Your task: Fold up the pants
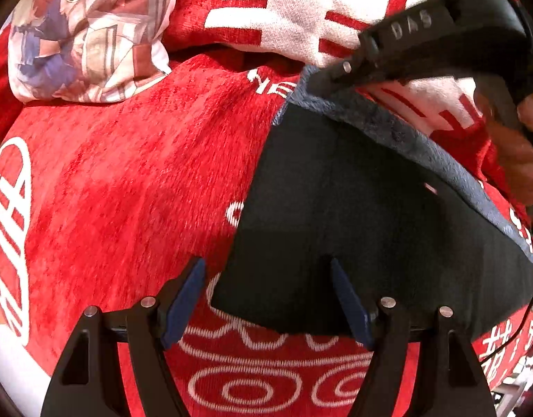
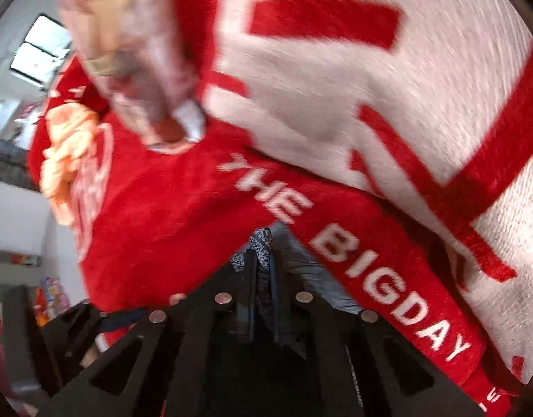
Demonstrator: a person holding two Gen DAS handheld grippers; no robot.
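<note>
One pants [image 1: 353, 215] corner between right claw [image 2: 264, 260] tips

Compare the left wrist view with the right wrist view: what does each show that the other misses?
Left wrist only: the open left gripper over the spread dark pants, a patterned pillow, and the right gripper seen from outside at the pants' edge.
Right wrist only: the right gripper shut on the cloth, room background with a window.
Both: the red and white blanket.
</note>
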